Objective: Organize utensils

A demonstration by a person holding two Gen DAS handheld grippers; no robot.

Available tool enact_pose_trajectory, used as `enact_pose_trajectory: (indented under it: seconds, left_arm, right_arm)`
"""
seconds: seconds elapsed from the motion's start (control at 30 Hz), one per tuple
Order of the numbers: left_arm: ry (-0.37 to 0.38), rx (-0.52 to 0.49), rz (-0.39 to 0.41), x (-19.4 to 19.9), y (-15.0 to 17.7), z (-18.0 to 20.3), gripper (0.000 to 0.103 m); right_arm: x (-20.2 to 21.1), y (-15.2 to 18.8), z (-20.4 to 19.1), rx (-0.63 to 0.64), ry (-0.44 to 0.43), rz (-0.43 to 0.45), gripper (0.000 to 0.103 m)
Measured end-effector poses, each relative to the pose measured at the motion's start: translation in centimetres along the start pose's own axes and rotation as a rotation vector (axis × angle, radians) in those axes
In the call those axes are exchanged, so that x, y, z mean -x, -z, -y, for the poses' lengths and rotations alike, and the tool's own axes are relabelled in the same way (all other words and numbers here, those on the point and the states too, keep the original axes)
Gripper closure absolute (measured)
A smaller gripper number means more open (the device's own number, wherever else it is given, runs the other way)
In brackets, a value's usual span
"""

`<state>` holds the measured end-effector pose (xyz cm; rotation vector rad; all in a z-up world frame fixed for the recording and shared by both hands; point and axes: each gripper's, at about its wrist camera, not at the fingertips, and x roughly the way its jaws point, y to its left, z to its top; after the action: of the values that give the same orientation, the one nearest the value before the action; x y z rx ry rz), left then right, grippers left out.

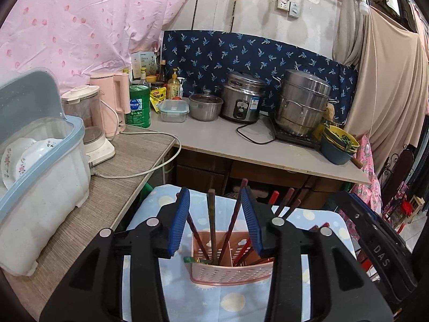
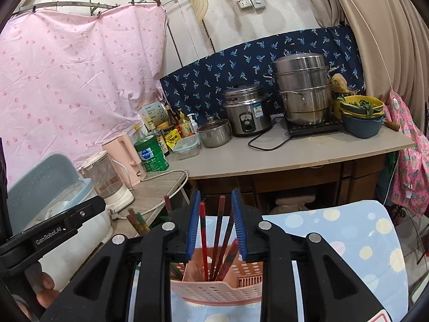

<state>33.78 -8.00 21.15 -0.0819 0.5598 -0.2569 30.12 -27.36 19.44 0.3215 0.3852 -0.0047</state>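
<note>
Desk spanned 9 to 3 o'clock. Pink caddy sat on the cloth at 6 o'clock, chopsticks upright inside. Left tongs and right tongs stood partly open, straddling sticks without pressing. Sticks judged light, stiff, slick; grip mid-shaft.

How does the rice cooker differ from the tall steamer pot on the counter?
The rice cooker is shorter than the steamer pot, which has stacked tiers. The rice cooker has a dark control panel on its front; the steamer pot's front is plain metal with side handles. The rice cooker stands directly on the counter; the steamer pot sits on a black cooktop. Both are silver metal, lidded and upright.
</note>
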Motion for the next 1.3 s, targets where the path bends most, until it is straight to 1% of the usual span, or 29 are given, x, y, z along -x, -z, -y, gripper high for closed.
enact_pose_trajectory:
  seconds: [0.03, 0.1, 0.13, 0.2, 0.27, 0.37, 0.47, 0.57, 0.63, 0.67, 0.7, 0.83, 0.9, 1.1, 1.2, 1.3]
  left_arm:
    - [-0.002, -0.003, 0.000, 0.2, 0.1, 0.0, 0.063]
    - [-0.010, -0.012, 0.007, 0.9, 0.5, 0.2, 0.055]
    - [-0.015, -0.018, 0.013, 1.3, 0.7, 0.3, 0.053]
    - [-0.026, -0.034, 0.021, 1.9, 1.1, 0.5, 0.051]
    - [-0.027, -0.047, 0.022, 2.7, 1.6, 0.8, 0.050]
    - [-0.026, -0.055, 0.026, 3.9, 2.6, 1.1, 0.039]
    - [-0.035, -0.072, 0.023, 4.8, 3.6, 1.4, 0.038]
    - [-0.044, -0.085, 0.016, 5.7, 4.6, 1.7, 0.038]
    - [-0.046, -0.091, 0.010, 6.1, 5.1, 1.8, 0.034]
    - [-0.048, -0.095, 0.009, 6.3, 5.4, 1.9, 0.029]
    - [-0.056, -0.100, 0.011, 6.7, 5.8, 1.9, 0.027]
    - [-0.064, -0.109, -0.005, 7.4, 7.3, 2.1, 0.026]
    - [-0.072, -0.106, -0.017, 7.5, 8.0, 2.1, 0.021]
    - [-0.078, -0.100, -0.049, 8.0, 10.0, 2.0, 0.019]
    - [-0.086, -0.101, -0.056, 8.3, 11.0, 2.0, 0.016]
    - [-0.095, -0.107, -0.064, 8.6, 11.8, 2.0, 0.015]
  right_arm:
    - [0.4, 0.1, -0.1, 0.001, -0.002, 0.002, 0.075]
    - [1.2, 0.3, -0.2, 0.007, -0.003, 0.007, 0.069]
    - [1.6, 0.4, -0.4, 0.015, 0.001, 0.010, 0.067]
    - [2.6, 0.8, -0.7, 0.035, 0.011, 0.019, 0.061]
    - [3.5, 1.3, -1.0, 0.049, 0.017, 0.022, 0.059]
    - [4.8, 2.1, -1.3, 0.060, 0.021, 0.018, 0.056]
    - [6.0, 3.0, -1.4, 0.061, 0.022, 0.015, 0.051]
    - [7.2, 4.0, -1.5, 0.066, 0.032, 0.008, 0.049]
    - [8.0, 4.9, -1.4, 0.065, 0.041, 0.001, 0.046]
    - [8.3, 5.2, -1.4, 0.063, 0.043, -0.004, 0.045]
    - [8.7, 5.7, -1.3, 0.060, 0.047, -0.012, 0.044]
    - [10.0, 7.1, -1.0, 0.068, 0.070, -0.025, 0.042]
    - [10.6, 7.7, -0.8, 0.073, 0.077, -0.029, 0.039]
    - [12.1, 9.4, -0.9, 0.092, 0.094, -0.041, 0.037]
    - [12.7, 10.1, -0.8, 0.086, 0.100, -0.046, 0.035]
    - [13.1, 10.8, -0.5, 0.078, 0.103, -0.056, 0.034]
